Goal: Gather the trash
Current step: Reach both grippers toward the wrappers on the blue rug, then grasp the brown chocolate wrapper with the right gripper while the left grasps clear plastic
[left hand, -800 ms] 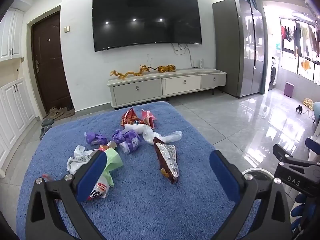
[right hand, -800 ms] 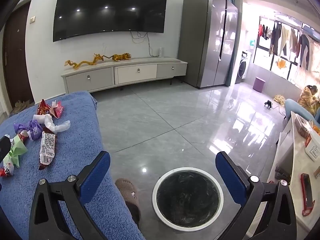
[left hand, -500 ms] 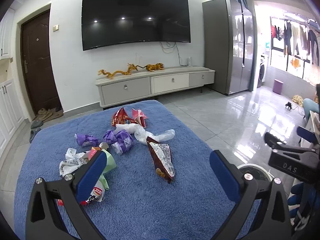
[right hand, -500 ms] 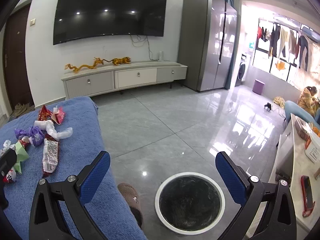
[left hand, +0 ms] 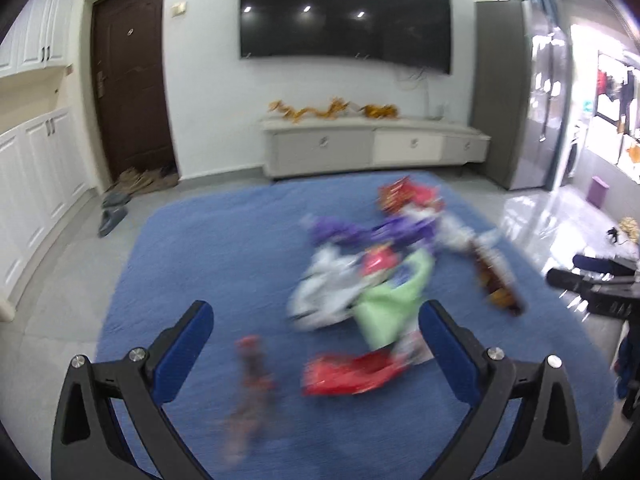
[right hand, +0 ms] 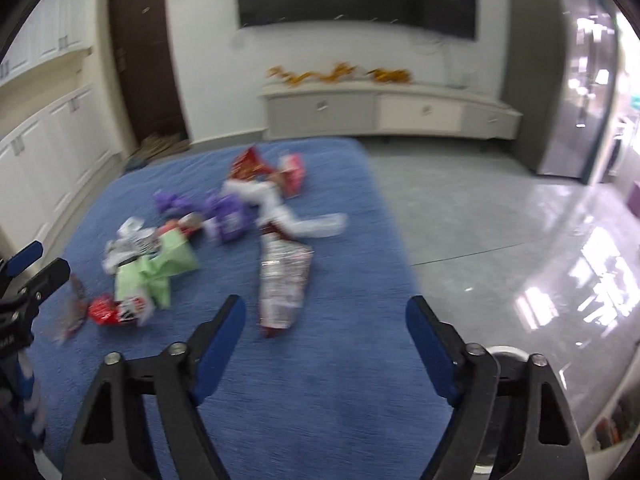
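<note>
Several pieces of trash lie on a blue cloth-covered table [left hand: 192, 280], blurred by motion. A red wrapper [left hand: 352, 372], a green paper scrap [left hand: 392, 308] and a white bag [left hand: 328, 296] lie just ahead of my open, empty left gripper [left hand: 316, 344]. A small dark wrapper [left hand: 250, 368] lies between its fingers. My right gripper [right hand: 324, 340] is open and empty, just short of a silver and brown snack bag [right hand: 284, 280]. Purple wrappers [right hand: 228, 216] and red packets [right hand: 256, 168] lie farther back. The left gripper shows at the right wrist view's left edge [right hand: 28, 276].
A white-rimmed bin [right hand: 508, 354] peeks out on the floor behind my right gripper's right finger. A TV cabinet [left hand: 372, 148] stands against the far wall under a large TV. A brown door [left hand: 128, 80] and white cupboards are at the left. Glossy tiled floor lies right of the table.
Both grippers have swung left toward the trash. The right view has left the bin and now faces the table. The left gripper has moved closer over the near wrappers. Both stay open.
</note>
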The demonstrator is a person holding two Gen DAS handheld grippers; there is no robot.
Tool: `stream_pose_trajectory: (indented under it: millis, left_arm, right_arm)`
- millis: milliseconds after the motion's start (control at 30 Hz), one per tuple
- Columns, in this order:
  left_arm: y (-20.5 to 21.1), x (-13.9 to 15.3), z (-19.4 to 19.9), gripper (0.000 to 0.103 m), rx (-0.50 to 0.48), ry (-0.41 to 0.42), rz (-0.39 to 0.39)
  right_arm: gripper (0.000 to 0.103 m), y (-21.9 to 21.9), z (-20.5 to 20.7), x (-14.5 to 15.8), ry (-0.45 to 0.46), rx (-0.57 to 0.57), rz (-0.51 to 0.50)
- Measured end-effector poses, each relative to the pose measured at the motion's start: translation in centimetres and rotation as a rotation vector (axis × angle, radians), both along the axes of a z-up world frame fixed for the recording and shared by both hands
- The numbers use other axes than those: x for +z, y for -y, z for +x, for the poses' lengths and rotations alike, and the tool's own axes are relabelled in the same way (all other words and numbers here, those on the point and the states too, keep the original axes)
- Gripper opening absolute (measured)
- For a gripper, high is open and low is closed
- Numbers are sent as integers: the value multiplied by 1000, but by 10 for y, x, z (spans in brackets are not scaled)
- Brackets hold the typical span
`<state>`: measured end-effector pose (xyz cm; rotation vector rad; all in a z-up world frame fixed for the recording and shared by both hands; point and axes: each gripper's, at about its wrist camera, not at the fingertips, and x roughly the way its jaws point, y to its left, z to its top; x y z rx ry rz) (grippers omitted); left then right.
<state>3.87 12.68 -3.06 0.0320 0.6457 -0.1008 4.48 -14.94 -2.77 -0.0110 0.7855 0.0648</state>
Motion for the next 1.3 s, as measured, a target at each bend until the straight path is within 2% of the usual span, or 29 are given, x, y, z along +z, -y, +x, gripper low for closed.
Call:
stream_pose_trajectory:
  millis: [67, 200, 267, 400, 500, 667, 800, 1033, 1167, 1300]
  left_arm:
    - [-21, -16, 3, 100, 14, -60, -9]
    - [-41, -34, 9, 92, 9, -135, -42]
    - [-45, -40, 13, 81, -6, -168, -65]
    - [-44, -49, 20, 74, -25, -211, -87]
    - [-44, -56, 21, 57, -33, -243, -101]
    - [-45, -62, 19, 22, 0, -268, -99]
    - [-46, -52, 9, 21, 24, -235, -93]
    - [-32, -18, -7, 20, 33, -151, -40]
    - [-3, 3, -11, 20, -26, -113, -26]
    - [48, 23, -11, 20, -143, -80, -11]
  right_arm:
    - [75, -13, 16, -14, -34, 37, -32]
    - [71, -23, 40, -26, -107, 72, 29]
    - [67, -26, 55, -35, -127, 71, 41]
    - [60, -25, 79, -51, -175, 55, 65]
    - [46, -25, 89, -59, -198, 55, 71]
    - [25, -24, 95, -65, -205, 77, 81]
    - [20, -20, 85, -62, -185, 95, 115]
    - [19, -9, 55, -40, -109, 112, 173]
    - [19, 8, 34, -25, -59, 87, 193]
    - [19, 38, 14, -15, -12, 33, 211]
